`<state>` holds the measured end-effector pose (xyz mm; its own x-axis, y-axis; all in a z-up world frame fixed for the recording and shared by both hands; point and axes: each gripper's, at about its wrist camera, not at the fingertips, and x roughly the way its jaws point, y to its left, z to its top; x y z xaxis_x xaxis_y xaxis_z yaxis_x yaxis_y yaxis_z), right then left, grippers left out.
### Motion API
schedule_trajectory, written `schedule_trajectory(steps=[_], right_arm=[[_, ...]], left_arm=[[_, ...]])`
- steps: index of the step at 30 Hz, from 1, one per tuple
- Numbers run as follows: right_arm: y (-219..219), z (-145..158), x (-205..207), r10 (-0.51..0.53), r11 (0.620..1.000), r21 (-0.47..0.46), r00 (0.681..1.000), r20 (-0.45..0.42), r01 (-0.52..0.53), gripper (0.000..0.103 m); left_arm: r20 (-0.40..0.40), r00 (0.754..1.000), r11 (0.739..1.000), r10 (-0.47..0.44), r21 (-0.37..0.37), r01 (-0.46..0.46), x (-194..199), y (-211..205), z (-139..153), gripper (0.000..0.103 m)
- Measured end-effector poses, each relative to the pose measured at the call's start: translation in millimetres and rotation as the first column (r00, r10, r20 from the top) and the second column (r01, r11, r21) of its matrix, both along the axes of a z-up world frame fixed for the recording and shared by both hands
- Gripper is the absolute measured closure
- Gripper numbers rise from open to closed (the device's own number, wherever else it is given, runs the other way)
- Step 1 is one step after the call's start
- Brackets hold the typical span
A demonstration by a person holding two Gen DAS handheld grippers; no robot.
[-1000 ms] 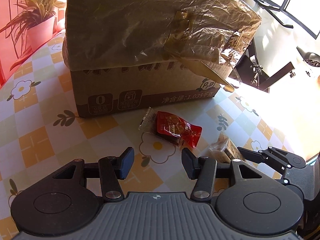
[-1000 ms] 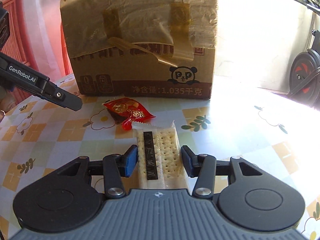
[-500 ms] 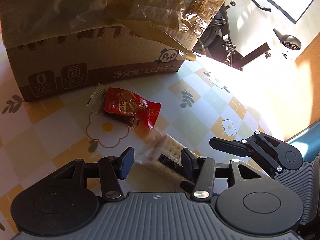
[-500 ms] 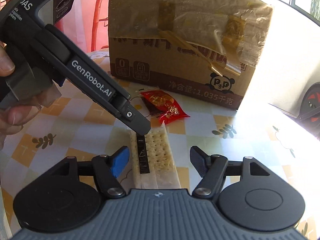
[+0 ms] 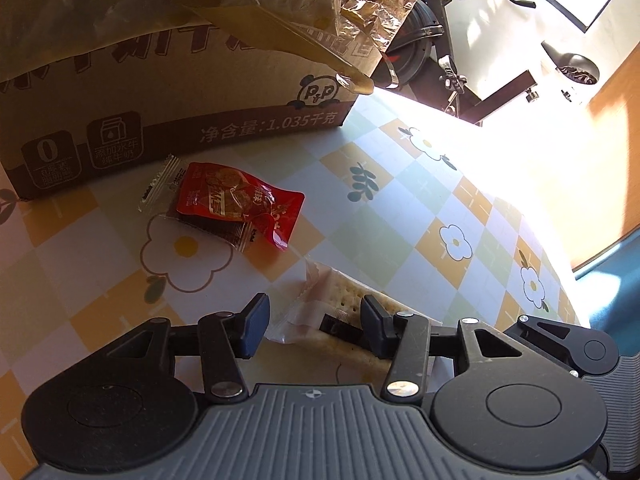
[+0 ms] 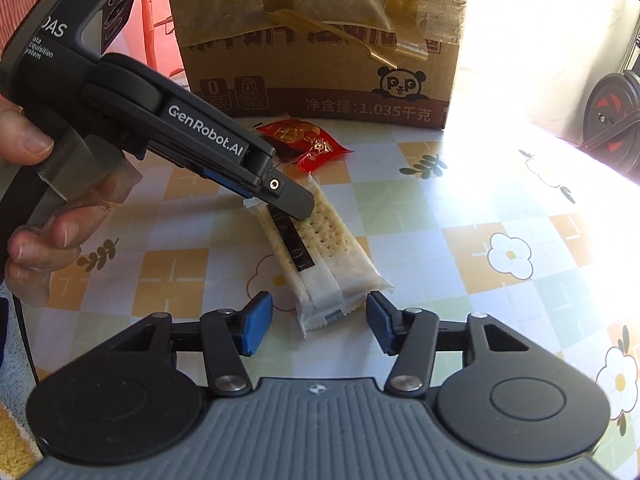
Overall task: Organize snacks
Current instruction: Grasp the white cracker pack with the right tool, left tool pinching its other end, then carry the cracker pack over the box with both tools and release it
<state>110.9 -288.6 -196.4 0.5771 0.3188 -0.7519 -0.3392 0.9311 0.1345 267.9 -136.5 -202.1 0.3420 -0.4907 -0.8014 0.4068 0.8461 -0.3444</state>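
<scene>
The cracker pack (image 6: 320, 256) has been released onto the bench (image 6: 460, 216) by the right tongs (image 6: 320, 322) — now wide open, empty — while the left tongs (image 5: 310, 326), open, have moved over its far end, suggesting a handover.

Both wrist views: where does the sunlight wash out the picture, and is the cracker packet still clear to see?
Left wrist view: glare whitens the tablecloth at the right, past the cardboard box; the cracker packet lies in shade but is readable. Right wrist view: the right side is burnt out beside the box; the packet is sharp, and straight edges bend near the rim.
</scene>
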Motion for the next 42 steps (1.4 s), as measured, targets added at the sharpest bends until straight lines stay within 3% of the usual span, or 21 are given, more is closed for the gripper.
schedule_trajectory(steps=[6, 8, 13, 17, 26, 37, 42], right_arm=[[-0.2, -4.1, 6.3, -0.030, 1.000, 0.000, 0.999, 0.034, 0.030, 0.048], [0.3, -3.8, 7.6, -0.043, 0.999, -0.012, 0.998, 0.042, 0.043, 0.055], [2.1, -1.2, 9.0, -0.030, 0.999, -0.016, 0.997, 0.069, 0.031, 0.058], [3.0, 10.6, 8.6, -0.023, 1.000, -0.015, 0.994, 0.111, 0.025, 0.059], [4.2, 68.7, 28.6, 0.024, 0.999, -0.041, 0.966, 0.257, -0.014, 0.059], [18.3, 174.3, 87.2, 0.086, 0.996, -0.060, 0.885, 0.458, -0.066, 0.059], [27.2, 196.7, 127.0, 0.112, 0.992, -0.104, 0.866, 0.488, -0.070, 0.059]], left_arm=[[-0.013, 1.000, 0.999, -0.027, -0.033, 0.026, -5.1, 0.7, -3.6, 0.053], [-0.009, 0.999, 0.999, -0.035, -0.033, 0.035, -9.4, 4.8, -2.0, 0.054], [-0.016, 1.000, 0.999, -0.015, -0.052, 0.014, -12.9, 11.9, -1.5, 0.054], [0.028, 1.000, 0.999, -0.010, -0.053, 0.011, -16.0, 16.0, 14.2, 0.054], [0.196, 0.980, 0.997, 0.027, -0.075, -0.013, -9.0, 23.5, 79.5, 0.055], [0.404, 0.908, 0.991, 0.109, -0.118, -0.066, 23.5, 41.9, 191.7, 0.055], [0.434, 0.893, 0.991, 0.118, -0.110, -0.078, 54.5, 39.8, 217.8, 0.055]])
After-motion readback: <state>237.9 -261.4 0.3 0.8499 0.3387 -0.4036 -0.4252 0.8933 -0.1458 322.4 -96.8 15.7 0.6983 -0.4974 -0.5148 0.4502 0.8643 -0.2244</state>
